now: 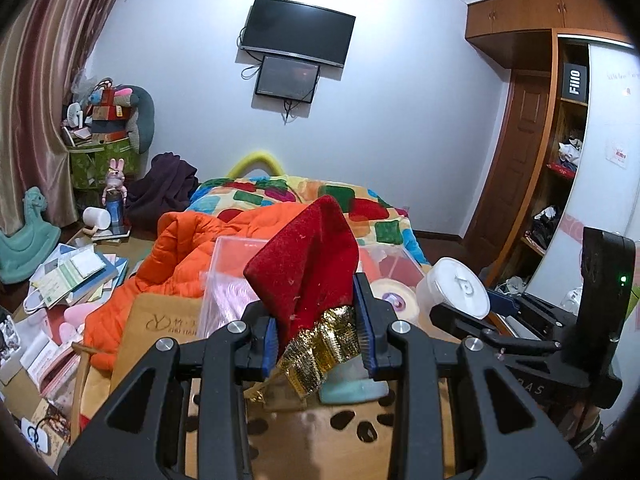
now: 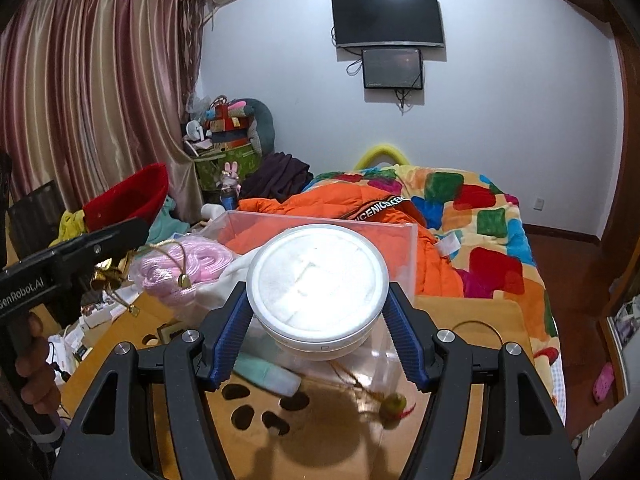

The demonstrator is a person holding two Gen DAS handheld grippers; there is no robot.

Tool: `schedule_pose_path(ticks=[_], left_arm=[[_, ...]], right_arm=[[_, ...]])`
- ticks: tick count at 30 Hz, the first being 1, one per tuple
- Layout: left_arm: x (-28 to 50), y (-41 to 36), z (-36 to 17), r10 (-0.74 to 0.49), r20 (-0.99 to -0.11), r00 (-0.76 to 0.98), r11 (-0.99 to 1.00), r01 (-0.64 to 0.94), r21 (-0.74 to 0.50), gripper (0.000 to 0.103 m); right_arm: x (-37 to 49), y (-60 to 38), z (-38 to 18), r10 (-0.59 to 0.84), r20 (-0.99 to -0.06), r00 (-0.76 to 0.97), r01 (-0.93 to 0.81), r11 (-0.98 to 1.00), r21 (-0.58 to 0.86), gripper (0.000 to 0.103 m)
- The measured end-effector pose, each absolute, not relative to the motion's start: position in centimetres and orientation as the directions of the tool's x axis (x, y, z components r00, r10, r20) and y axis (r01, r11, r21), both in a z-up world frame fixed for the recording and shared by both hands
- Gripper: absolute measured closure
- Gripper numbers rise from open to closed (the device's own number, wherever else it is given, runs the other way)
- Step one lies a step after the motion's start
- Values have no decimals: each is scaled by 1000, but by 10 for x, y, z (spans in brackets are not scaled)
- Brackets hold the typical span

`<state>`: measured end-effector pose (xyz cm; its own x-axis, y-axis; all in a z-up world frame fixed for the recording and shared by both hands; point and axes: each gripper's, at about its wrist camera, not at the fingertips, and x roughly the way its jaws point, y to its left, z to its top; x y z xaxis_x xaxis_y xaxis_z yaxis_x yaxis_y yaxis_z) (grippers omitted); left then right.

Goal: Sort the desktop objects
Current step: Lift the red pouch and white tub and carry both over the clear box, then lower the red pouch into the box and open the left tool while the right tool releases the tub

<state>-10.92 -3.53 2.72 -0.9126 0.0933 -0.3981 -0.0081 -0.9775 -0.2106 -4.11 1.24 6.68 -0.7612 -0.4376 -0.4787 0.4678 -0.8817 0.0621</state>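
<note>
My left gripper (image 1: 320,320) is shut on a red velvet pouch (image 1: 308,256) with a gold sequin trim (image 1: 320,348), held up above the wooden desk (image 1: 304,440). The pouch also shows at the left of the right wrist view (image 2: 128,200). My right gripper (image 2: 318,320) is shut on a round white lidded container (image 2: 318,276), lifted over the desk (image 2: 348,432); the container shows at the right of the left wrist view (image 1: 456,288). A clear plastic bin (image 2: 320,220) stands just behind the container. A teal tube (image 2: 268,376) lies on the desk beneath.
A pink cord bundle (image 2: 188,268) and a white cloth (image 2: 228,284) lie left of the bin. A small green and red charm (image 2: 394,406) lies on the desk. An orange jacket (image 1: 180,256) and a colourful quilt (image 2: 480,216) cover the bed behind. Books (image 1: 72,276) are piled at the left.
</note>
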Motion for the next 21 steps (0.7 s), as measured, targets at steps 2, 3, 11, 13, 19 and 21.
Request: schedule_pose_path(ticks=[2,3,11,13,19,21], left_arm=[[-119,-38,27,102,-405,-909,-977,-14,-215,71],[-123,-40,27,109,-409,-906,-976,-19,-218,71],[-158,-52,17,105,-452,-886,-974,-1,-225,71],[-165,-53,12,97,-468,-879,-976,9,-219,71],[-183,-60,-2,93,-510,-855,-975,27,-222,71],[-187,-64,-5,105,-523,-846,-971,26,-237,70]], right_arm=[[-49,8,69,-442,-484,-755,474,-878,63,41],[-53,7,70,-445,-485,-753,477,-877,64,41],[-87,-16,70,-465,-512,-723,509,-859,62,41],[-93,-23,66,-464,-522,-716,515,-856,54,41],[-107,-38,56,-462,-548,-697,526,-849,45,41],[-110,-42,53,-455,-557,-695,527,-849,36,41]])
